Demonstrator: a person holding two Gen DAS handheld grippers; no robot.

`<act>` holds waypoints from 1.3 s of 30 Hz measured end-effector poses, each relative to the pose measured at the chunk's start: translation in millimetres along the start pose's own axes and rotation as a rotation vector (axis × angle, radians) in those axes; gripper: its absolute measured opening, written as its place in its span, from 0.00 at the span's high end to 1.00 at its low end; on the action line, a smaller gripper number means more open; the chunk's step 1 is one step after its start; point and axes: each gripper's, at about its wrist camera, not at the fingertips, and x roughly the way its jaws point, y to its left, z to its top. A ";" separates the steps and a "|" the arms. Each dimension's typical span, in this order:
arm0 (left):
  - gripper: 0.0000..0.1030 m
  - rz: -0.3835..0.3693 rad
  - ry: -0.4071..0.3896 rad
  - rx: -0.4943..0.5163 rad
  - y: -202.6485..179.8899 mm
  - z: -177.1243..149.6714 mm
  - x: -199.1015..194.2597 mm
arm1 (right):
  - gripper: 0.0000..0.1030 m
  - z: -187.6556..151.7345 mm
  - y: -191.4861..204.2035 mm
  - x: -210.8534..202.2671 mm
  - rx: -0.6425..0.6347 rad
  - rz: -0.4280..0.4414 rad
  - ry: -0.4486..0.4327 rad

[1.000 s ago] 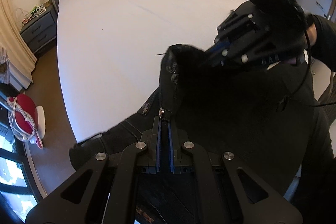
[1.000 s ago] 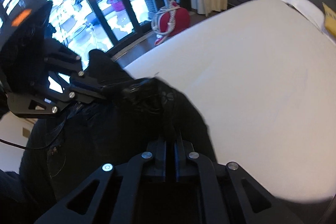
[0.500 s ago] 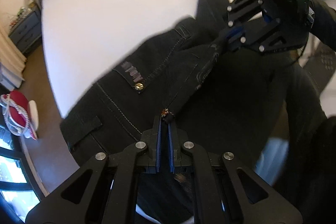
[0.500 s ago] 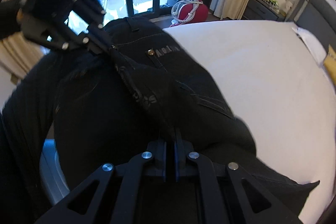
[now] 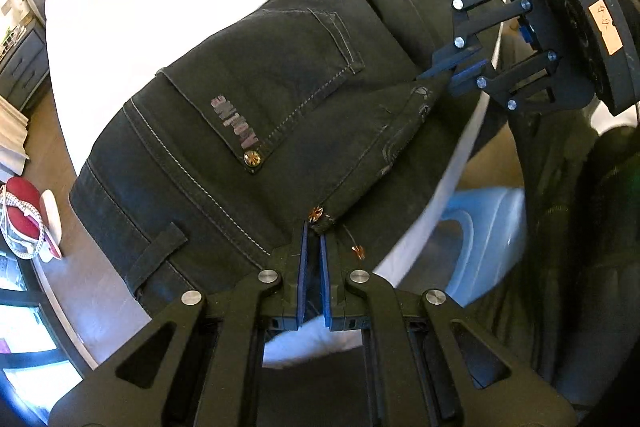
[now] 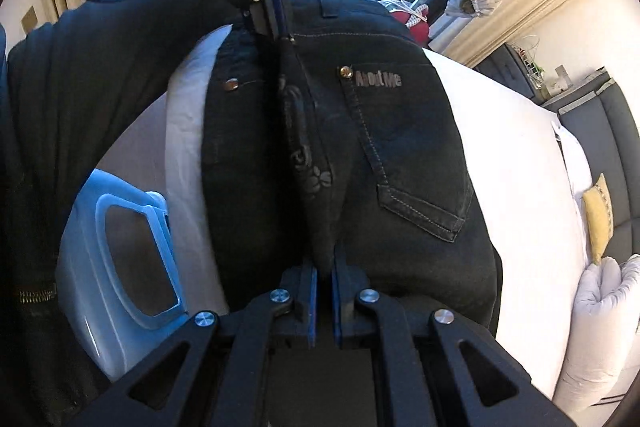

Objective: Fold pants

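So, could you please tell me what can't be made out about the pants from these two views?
- Legs of the pants: in the left wrist view, covered by the upper part folded over them, so their lie is unknown.
- Far end of the pants: in the right wrist view, cut off behind the right gripper.
- Fabric under the pinched fold: in both views, hidden by the fold stretched between the left gripper and the right gripper.
- Blue tub contents: too dark.
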 end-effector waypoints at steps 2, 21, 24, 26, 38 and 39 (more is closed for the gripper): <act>0.96 -0.002 0.003 0.011 -4.9 -0.2 0.6 | 0.93 1.5 6.4 1.9 -0.012 -0.018 0.010; 0.96 0.024 0.055 0.083 -15.0 -18.4 11.2 | 0.92 15.6 44.0 22.3 -0.097 -0.101 0.079; 0.92 0.022 0.053 0.045 -11.8 -19.3 16.4 | 0.92 16.2 48.6 28.9 -0.100 -0.102 0.091; 0.92 0.015 0.055 0.030 -9.8 -19.2 14.0 | 0.90 15.9 53.0 34.1 -0.103 -0.107 0.098; 0.91 -0.040 -0.075 -0.124 10.3 11.8 -55.1 | 0.89 10.4 57.1 35.8 -0.026 -0.092 0.083; 0.91 -0.052 -0.103 -0.139 7.5 22.0 -48.1 | 0.89 10.4 56.3 35.8 -0.016 -0.089 0.081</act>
